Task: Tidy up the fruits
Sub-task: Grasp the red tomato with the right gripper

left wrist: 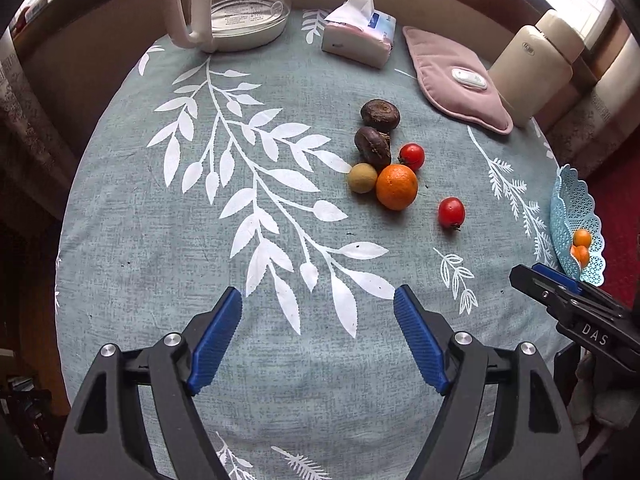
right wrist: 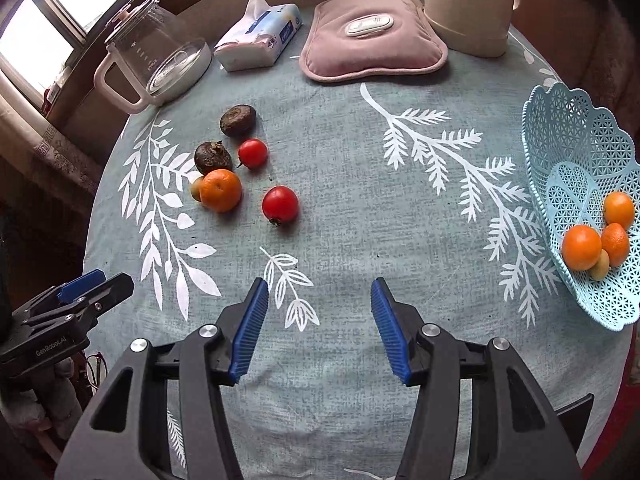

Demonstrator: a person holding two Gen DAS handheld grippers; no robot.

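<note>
We see a round surface under a grey-green cloth with white leaf prints, a bright daylit window behind it, and red floor alongside.

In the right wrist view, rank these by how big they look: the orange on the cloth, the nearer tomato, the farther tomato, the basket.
1. basket
2. orange
3. nearer tomato
4. farther tomato, though it sits farther from the camera, so its true size may match the nearer one.

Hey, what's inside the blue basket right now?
The blue basket holds three oranges and one small tan fruit, partly hidden behind the front orange. Anything beneath them is covered, so I can't tell.
</note>
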